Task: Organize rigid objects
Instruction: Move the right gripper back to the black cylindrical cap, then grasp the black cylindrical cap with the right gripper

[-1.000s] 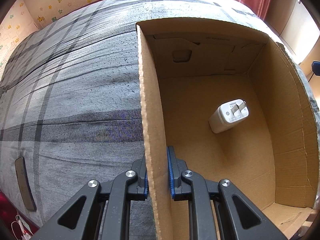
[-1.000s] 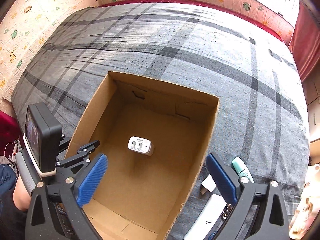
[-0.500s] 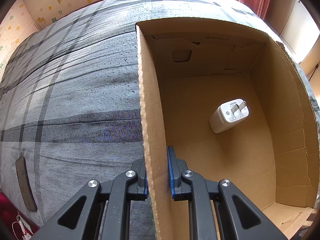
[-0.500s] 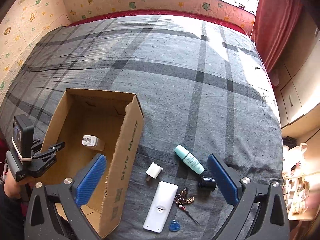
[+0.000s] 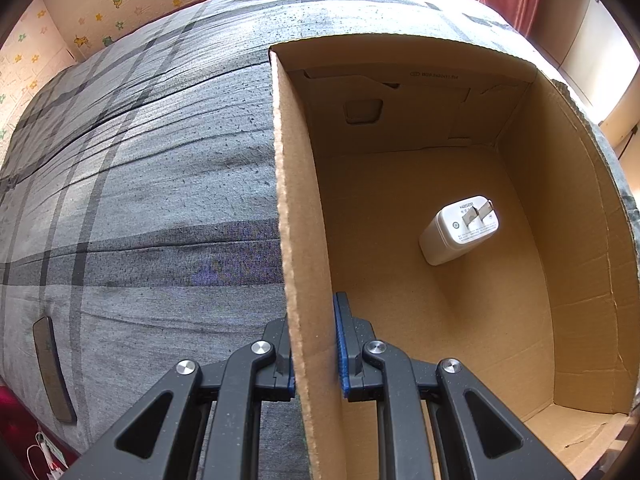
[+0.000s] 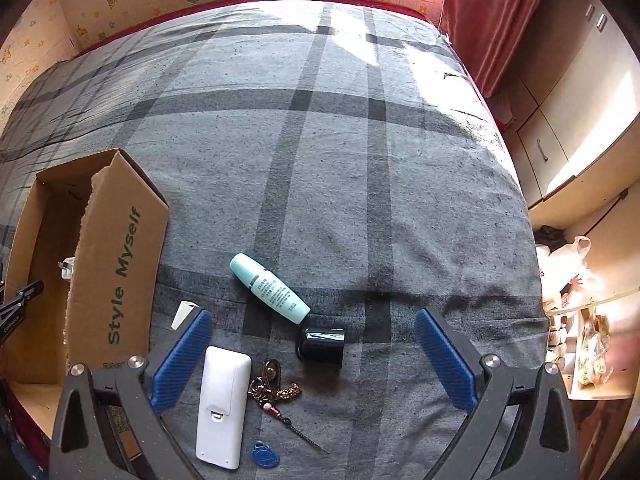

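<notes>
My left gripper (image 5: 316, 344) is shut on the near wall of the cardboard box (image 5: 300, 200), one finger on each side. A white plug adapter (image 5: 460, 230) lies on the box floor. My right gripper (image 6: 312, 352) is open and empty above the bed. Between its fingers lie a mint-green bottle (image 6: 270, 288), a black cap (image 6: 321, 347), a white remote (image 6: 222, 404), a keychain bunch (image 6: 276, 392) and a blue tag (image 6: 264, 456). A small white cube (image 6: 184, 314) lies by the left fingertip. The box (image 6: 116, 264) stands at the left.
The grey plaid bedspread (image 6: 340, 140) covers the bed. A dark flat object (image 5: 52, 368) lies at the bed's left edge. A red curtain (image 6: 480, 12) and cabinets (image 6: 560, 120) are right of the bed, with bags (image 6: 580, 280) on the floor.
My right gripper has swung from above the box to the right and now hangs over the loose objects on the bed. My left gripper still holds the box wall.
</notes>
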